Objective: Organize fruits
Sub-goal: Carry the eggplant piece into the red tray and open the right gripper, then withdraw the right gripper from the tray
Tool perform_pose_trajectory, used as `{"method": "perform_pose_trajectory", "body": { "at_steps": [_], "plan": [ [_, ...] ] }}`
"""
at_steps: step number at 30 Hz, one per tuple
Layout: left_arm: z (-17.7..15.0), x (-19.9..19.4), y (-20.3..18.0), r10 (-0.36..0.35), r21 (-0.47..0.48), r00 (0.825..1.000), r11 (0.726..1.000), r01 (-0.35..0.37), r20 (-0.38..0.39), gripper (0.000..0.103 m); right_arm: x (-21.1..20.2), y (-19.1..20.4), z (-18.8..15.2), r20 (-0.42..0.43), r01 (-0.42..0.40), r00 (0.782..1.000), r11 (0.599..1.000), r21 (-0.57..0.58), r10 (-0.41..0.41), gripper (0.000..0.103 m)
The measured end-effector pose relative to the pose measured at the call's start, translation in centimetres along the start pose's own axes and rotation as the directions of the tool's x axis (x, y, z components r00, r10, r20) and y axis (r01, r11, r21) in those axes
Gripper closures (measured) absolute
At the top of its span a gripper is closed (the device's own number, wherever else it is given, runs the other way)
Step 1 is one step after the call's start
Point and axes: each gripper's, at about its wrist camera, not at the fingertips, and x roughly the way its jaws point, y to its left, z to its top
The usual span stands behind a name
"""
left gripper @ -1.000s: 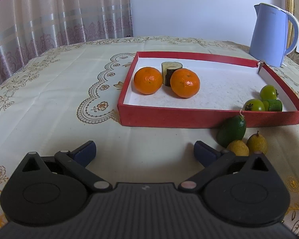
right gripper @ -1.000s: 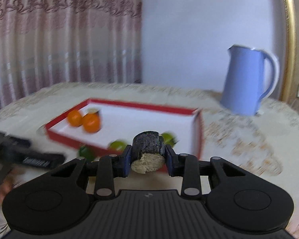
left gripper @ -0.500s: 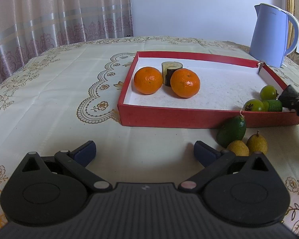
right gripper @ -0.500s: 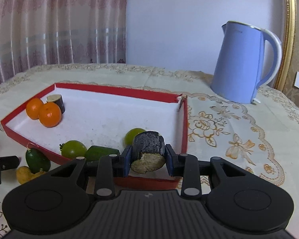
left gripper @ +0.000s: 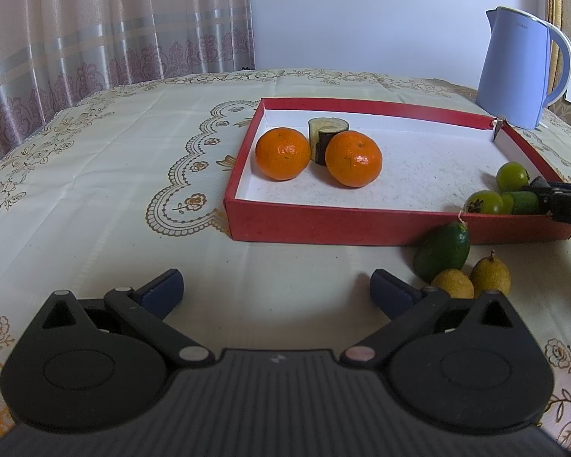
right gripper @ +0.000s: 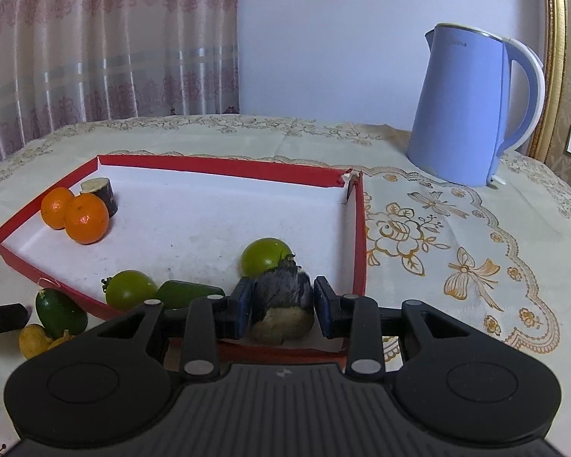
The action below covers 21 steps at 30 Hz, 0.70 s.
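Bare tray [right gripper: 194,228] floor beyond fingers [right gripper: 243,304]

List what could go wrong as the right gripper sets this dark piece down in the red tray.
1. The right gripper holds the dark piece at the tray's near corner, close behind a green fruit; lowering it may knock that fruit rolling.
2. The piece looks tilted in the grip, so it might topple when released.
3. The gripper sits above the tray's near wall and might catch it.
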Motion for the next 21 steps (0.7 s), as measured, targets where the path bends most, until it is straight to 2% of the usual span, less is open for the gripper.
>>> {"method": "perform_pose_trajectory", "body": {
  "at_steps": [7, 8, 10, 11, 15, 19, 21],
  "plan": [
    [0.0, 0.0, 0.0, 0.000, 0.000, 1.000, 1.000, 0.000, 0.000, 0.000, -2.2, -0.6, -0.3, 0.041, -0.007, 0.999, 0.999, 0.041, 0.005, 0.060],
    [0.0, 0.0, 0.0, 0.000, -0.001, 1.000, 1.000, 0.000, 0.000, 0.000, -2.9, -0.7, -0.5, 0.052, -0.016, 0.999, 0.999, 0.048, 0.013, 0.057],
    [0.0, 0.0, 0.0, 0.000, -0.001, 1.000, 1.000, 0.000, 0.000, 0.000, -4.6, -1.0, -1.1, 0.071, -0.047, 0.997, 0.997, 0.054, 0.043, 0.037],
    [0.0, 0.0, 0.0, 0.000, -0.001, 1.000, 1.000, 0.000, 0.000, 0.000, -5.5, -1.1, -1.5, 0.081, -0.063, 0.995, 0.996, 0.056, 0.058, 0.033],
    [0.0, 0.0, 0.0, 0.000, -0.001, 1.000, 1.000, 0.000, 0.000, 0.000, -8.5, -0.8, -3.3, 0.102, -0.087, 0.991, 0.996, 0.008, 0.086, 0.032],
    [0.0, 0.0, 0.0, 0.000, -0.001, 1.000, 1.000, 0.000, 0.000, 0.000, -8.7, -0.1, -4.6, 0.043, -0.133, 0.990, 0.991, -0.020, 0.134, 0.032],
    [0.0, 0.0, 0.0, -0.001, -0.001, 1.000, 1.000, 0.001, 0.000, 0.000, -7.9, 0.3, -5.0, 0.016, -0.123, 0.992, 0.992, -0.035, 0.123, 0.032]
  ]
}}
